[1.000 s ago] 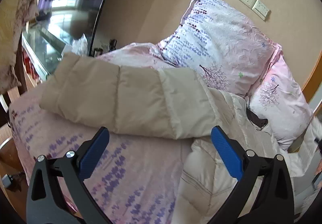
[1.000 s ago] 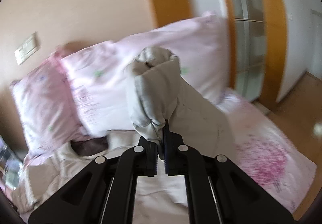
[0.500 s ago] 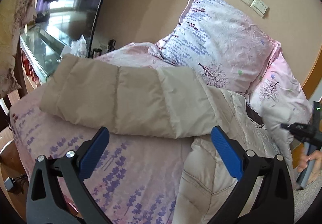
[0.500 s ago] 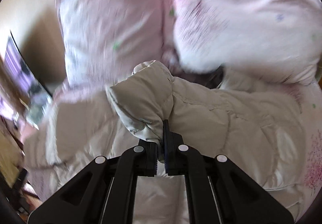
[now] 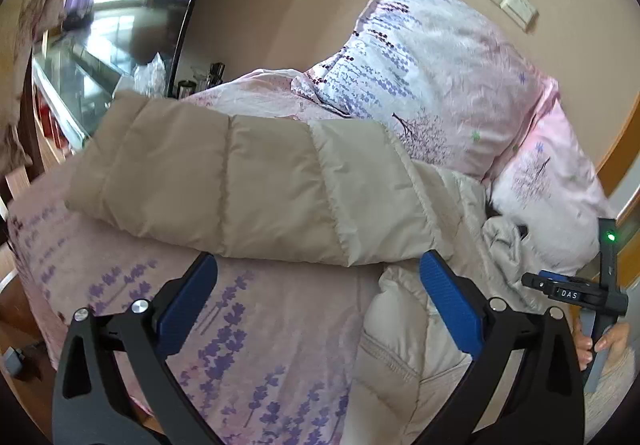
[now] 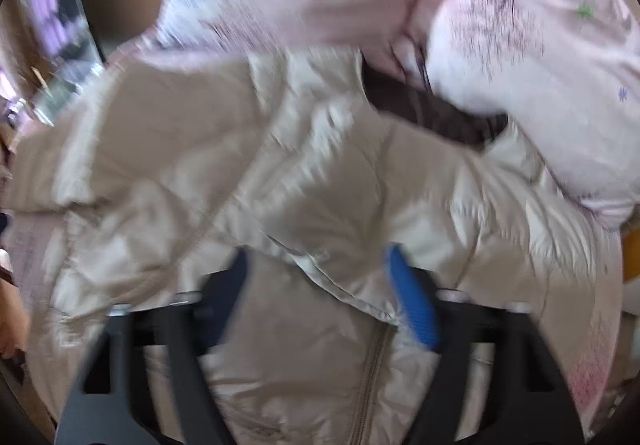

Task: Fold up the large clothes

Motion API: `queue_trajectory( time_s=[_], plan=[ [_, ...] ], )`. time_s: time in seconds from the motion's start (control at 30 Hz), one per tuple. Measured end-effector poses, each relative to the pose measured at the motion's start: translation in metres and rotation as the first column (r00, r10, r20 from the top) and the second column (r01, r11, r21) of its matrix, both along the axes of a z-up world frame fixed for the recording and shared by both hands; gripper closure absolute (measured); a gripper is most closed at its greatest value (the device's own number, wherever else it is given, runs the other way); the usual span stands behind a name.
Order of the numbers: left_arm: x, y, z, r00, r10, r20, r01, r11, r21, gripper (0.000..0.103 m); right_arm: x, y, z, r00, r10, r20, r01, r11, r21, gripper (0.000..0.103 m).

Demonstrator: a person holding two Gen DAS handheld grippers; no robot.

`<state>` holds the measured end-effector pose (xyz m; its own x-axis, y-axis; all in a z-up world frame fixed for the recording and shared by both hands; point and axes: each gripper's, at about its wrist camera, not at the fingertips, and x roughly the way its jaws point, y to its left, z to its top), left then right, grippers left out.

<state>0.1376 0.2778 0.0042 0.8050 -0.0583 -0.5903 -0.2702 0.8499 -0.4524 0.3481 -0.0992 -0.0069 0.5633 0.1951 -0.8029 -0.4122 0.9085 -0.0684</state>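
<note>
Jacket (image 5: pixel 248 181), beige and puffy, lies on the bed (image 5: pixel 256 325), one sleeve stretched toward 9 o'clock, collar near 2 pillows (image 5: pixel 432 69). Left tool (image 5: pixel 316 305) hovers with jaws apart, nothing between. Right tool (image 6: pixel 320 301) has just been opening, jaws apart over the jacket's zipper front.

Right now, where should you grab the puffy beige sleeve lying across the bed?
Probably the sleeve at its open cuff end, the far left tip. It lies flat and stretched out on the lavender bedsheet, so that free end lifts easily. Come from the left with the left gripper, whose jaws stand open and empty.
</note>
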Motion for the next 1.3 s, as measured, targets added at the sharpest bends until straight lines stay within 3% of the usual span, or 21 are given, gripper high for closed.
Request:
queue_trajectory(
  time_s=[0.03,0.13,0.23,0.37,0.43,0.5,0.57,0.63,0.73,0.87,0.93,1.1,1.13,1.2,1.3],
  plan=[
    [-0.002,0.001,-0.001,1.000,0.007,0.014,-0.007,1.000,-0.009,0.002,0.002,-0.005,0.007,1.000,-0.015,0.008,0.014,0.999,0.046,0.069],
    [-0.009,0.002,0.002,0.997,0.042,0.058,-0.042,0.999,0.009,0.002,0.021,-0.021,0.015,0.993,-0.117,-0.008,0.117,0.983,0.140,0.085],
    [-0.013,0.005,0.006,0.997,0.052,0.064,-0.054,0.998,0.018,0.002,0.038,-0.022,0.007,0.989,-0.140,-0.051,0.146,0.974,0.171,0.087],
    [-0.014,0.019,-0.001,0.997,0.073,0.025,-0.072,0.996,-0.049,0.002,0.057,0.004,-0.035,0.978,-0.107,-0.181,0.124,0.988,0.088,0.087],
    [-0.017,0.028,-0.006,0.995,0.096,0.026,-0.093,0.991,-0.098,0.002,0.059,0.013,-0.044,0.981,-0.105,-0.165,0.112,0.993,0.032,0.086],
    [-0.021,0.037,-0.011,0.992,0.126,0.021,-0.122,0.983,-0.138,0.002,0.057,0.013,-0.038,0.981,-0.099,-0.165,0.108,0.993,0.046,0.086],
    [-0.027,0.051,-0.018,0.984,0.175,0.011,-0.170,0.964,-0.203,0.002,0.048,0.002,-0.023,0.984,-0.092,-0.155,0.111,0.987,0.116,0.074],
    [-0.031,0.063,-0.023,0.978,0.208,0.004,-0.200,0.945,-0.260,0.002,0.035,-0.011,-0.006,0.988,-0.085,-0.126,0.108,0.977,0.185,0.045],
    [-0.037,0.079,-0.030,0.964,0.268,-0.006,-0.255,0.909,-0.330,0.003,0.017,-0.030,0.014,0.993,-0.074,-0.087,0.093,0.966,0.241,0.044],
    [-0.036,0.095,-0.035,0.942,0.333,-0.036,-0.324,0.877,-0.354,0.005,0.006,-0.052,0.022,0.991,-0.070,-0.110,0.101,0.946,0.307,0.044],
    [-0.034,0.103,-0.038,0.930,0.363,-0.055,-0.356,0.854,-0.379,0.011,0.003,-0.061,0.024,0.990,-0.073,-0.117,0.108,0.938,0.329,0.044],
    [-0.031,0.122,-0.050,0.897,0.430,-0.105,-0.434,0.808,-0.397,0.049,-0.008,-0.079,0.025,0.990,-0.081,-0.112,0.116,0.929,0.351,0.043],
    [-0.030,0.125,-0.051,0.888,0.446,-0.115,-0.452,0.798,-0.398,0.053,-0.012,-0.083,0.026,0.990,-0.091,-0.106,0.122,0.931,0.343,0.043],
    [-0.027,0.131,-0.054,0.878,0.456,-0.147,-0.475,0.790,-0.389,0.077,-0.012,-0.092,0.023,0.988,-0.115,-0.102,0.143,0.935,0.325,0.043],
    [-0.024,0.136,-0.053,0.885,0.442,-0.146,-0.462,0.792,-0.400,0.086,-0.011,-0.110,0.019,0.982,-0.154,-0.111,0.182,0.929,0.323,0.043]
  ],
)
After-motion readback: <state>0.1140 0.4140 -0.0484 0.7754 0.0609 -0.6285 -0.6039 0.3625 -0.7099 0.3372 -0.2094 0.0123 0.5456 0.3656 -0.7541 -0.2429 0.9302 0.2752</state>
